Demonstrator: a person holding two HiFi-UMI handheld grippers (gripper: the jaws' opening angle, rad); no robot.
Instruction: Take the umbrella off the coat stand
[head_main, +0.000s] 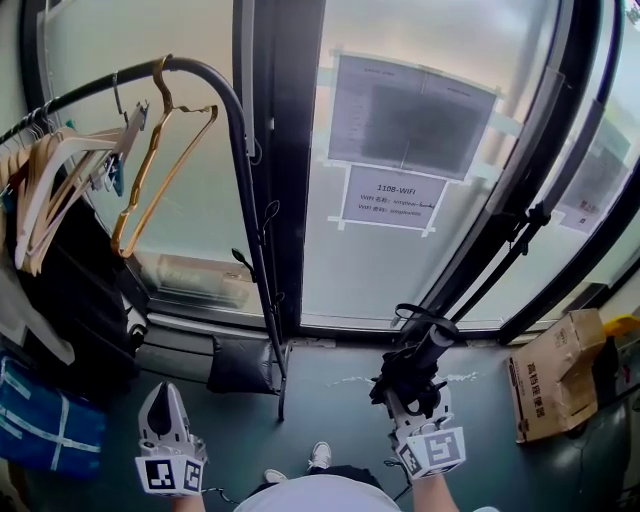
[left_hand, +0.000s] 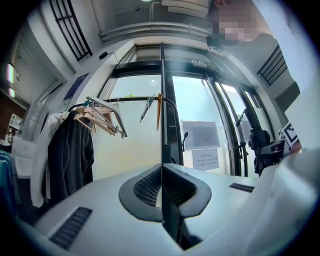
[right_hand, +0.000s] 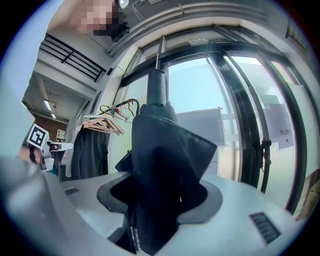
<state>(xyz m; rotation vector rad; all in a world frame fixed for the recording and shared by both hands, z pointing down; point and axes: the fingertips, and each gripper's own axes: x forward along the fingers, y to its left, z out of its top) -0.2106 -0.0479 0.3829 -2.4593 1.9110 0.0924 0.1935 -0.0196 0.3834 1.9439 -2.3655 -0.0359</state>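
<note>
Clamped in the right gripper (head_main: 420, 404): a folded black umbrella (right_hand: 165, 150), pads pressed into its bunched fabric from both sides. Ahead of those jaws, the umbrella's grey capped end (right_hand: 157, 80), pointing away from the gripper. Behind the grip, more dark fabric filling the gap back toward the gripper's body. Off the coat stand (head_main: 243, 160) altogether, with the stand well off to that gripper's left and no contact between the two.

To the left of it, the left gripper (left_hand: 161, 169), jaws closed together with nothing between them. Ahead of it and a little right, the stand's black upright with its small hooks (head_main: 270, 212). Ahead and to its left, along the curved top rail, a gold wire hanger (head_main: 160, 150), a bunch of wooden hangers (head_main: 50, 190) and a dark coat (left_hand: 75, 155). Just ahead of it on the floor, near the foot of the upright, a dark cushion-like bundle (head_main: 240, 365). Close on its left, a blue fabric item with pale stripes (head_main: 45, 420).

Beyond both grippers, a glass wall with a printed Wi-Fi notice (head_main: 393, 197) taped below a larger sheet (head_main: 410, 115). To the right of the right gripper, a cardboard box (head_main: 555, 375) on the floor. Between the grippers and behind them, a white shoe (head_main: 320, 455).
</note>
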